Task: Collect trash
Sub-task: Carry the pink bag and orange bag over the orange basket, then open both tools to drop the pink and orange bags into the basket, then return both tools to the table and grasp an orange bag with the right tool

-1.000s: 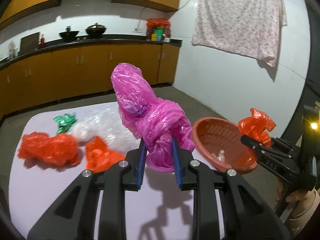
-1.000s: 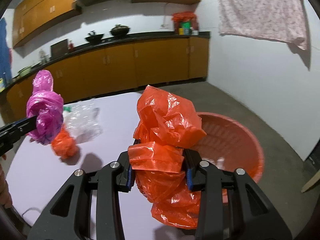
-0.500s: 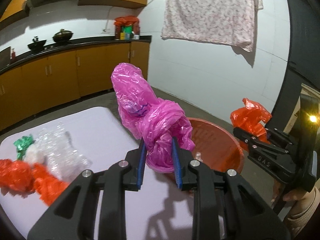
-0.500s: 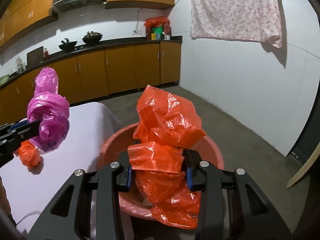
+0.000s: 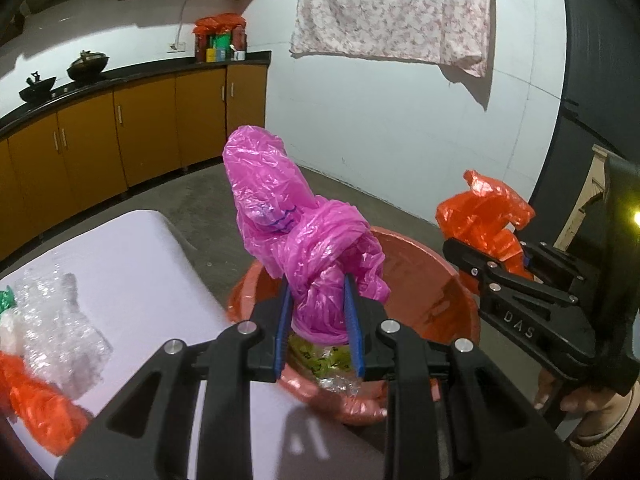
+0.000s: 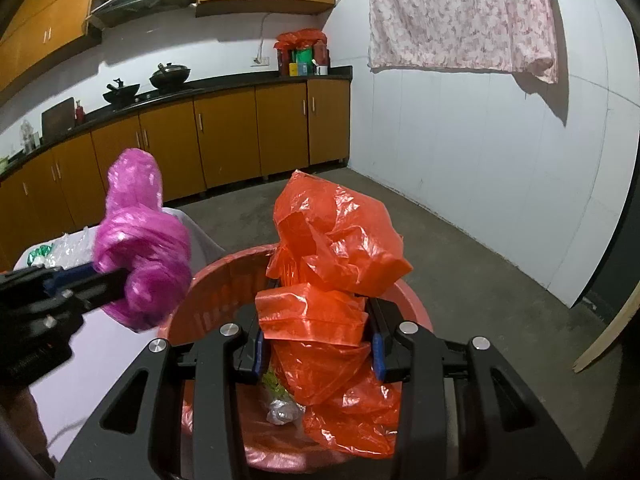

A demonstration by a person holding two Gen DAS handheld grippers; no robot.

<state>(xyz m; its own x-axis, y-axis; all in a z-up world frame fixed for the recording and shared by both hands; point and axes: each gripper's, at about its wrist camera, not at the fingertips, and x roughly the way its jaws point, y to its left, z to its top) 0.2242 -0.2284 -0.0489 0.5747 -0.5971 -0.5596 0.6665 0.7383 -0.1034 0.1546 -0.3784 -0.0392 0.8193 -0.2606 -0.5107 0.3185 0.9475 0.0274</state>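
Observation:
My left gripper (image 5: 320,320) is shut on a knotted pink plastic bag (image 5: 296,240), held over the near rim of a red plastic basin (image 5: 448,292). My right gripper (image 6: 318,344) is shut on a crumpled orange plastic bag (image 6: 332,256) and hangs right above the same basin (image 6: 216,292). Each gripper shows in the other's view: the right one (image 5: 516,268) at the basin's right side, the left one (image 6: 100,280) with the pink bag (image 6: 140,248) at its left rim. Green scraps and a foil wrapper (image 6: 282,410) lie inside the basin.
A pale table (image 5: 132,264) ends beside the basin and carries clear bubble wrap (image 5: 60,328), an orange bag (image 5: 36,404) and a green scrap (image 5: 6,298). Wooden kitchen cabinets (image 6: 240,132) line the far wall. A floral cloth (image 6: 460,16) hangs on the white wall. Bare concrete floor (image 6: 480,264) lies to the right.
Both grippers have swung right, from over the table to over the basin, with their bags still held. The table trash has slid to the left edge of the left wrist view.

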